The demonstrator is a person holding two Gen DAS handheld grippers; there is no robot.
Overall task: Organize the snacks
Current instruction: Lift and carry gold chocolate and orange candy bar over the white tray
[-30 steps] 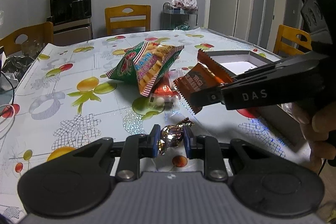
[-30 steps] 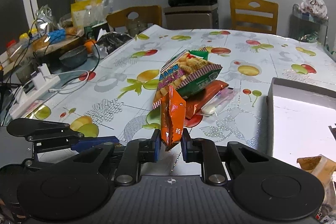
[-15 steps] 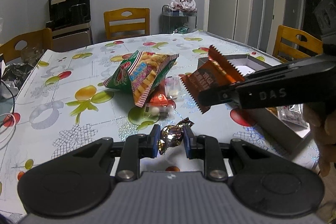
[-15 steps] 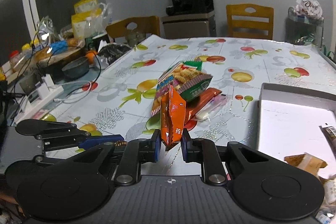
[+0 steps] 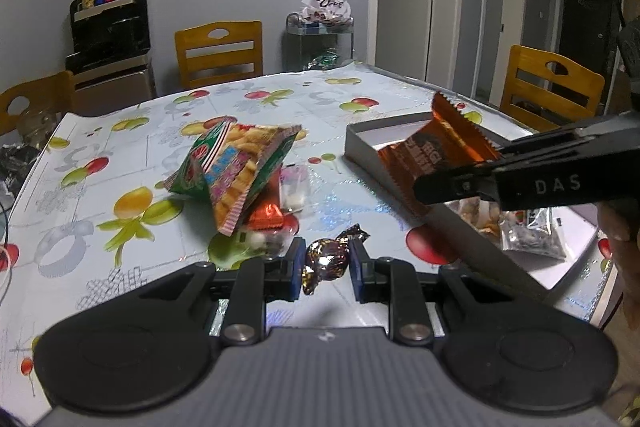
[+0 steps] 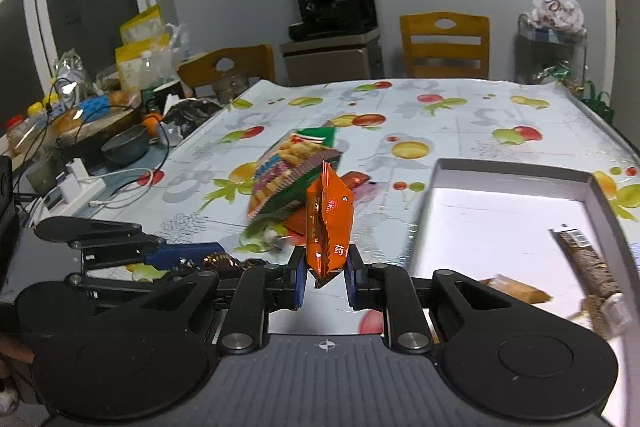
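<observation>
The orange snack packet [image 6: 329, 223] is up in the air, held by its bottom edge between the two fingers of the right gripper [image 6: 326, 277]. It stands tall and a bit crooked. In the left wrist view the same packet [image 5: 436, 155] hangs over the near wall of the gray tray [image 5: 362, 145]. I think it is held by one edge so it can drop flat into the tray when the fingers let go.

The left gripper [image 5: 326, 263] is closed on a small shiny wrapped candy [image 5: 327, 259]. The candy sits right between the blue pads, with its twisted ends sticking out. It looks lifted a little off the table, but the view is low and I cannot be sure.

Just behind the candy is the pile of snacks still to sort. A big green chip bag [image 5: 240, 171] leans on top of a red packet [image 5: 266, 217] and some small clear packs [image 5: 294, 189].

The tray [image 6: 516, 173] sits to the right of the pile. It already holds a few snacks near its close end, among them a long dark bar [image 6: 588, 265], and most of its white floor is bare.

The right gripper reaches in from the right side, level and pointing across the table. The left gripper stays low and near the table edge, pointing at the pile.
</observation>
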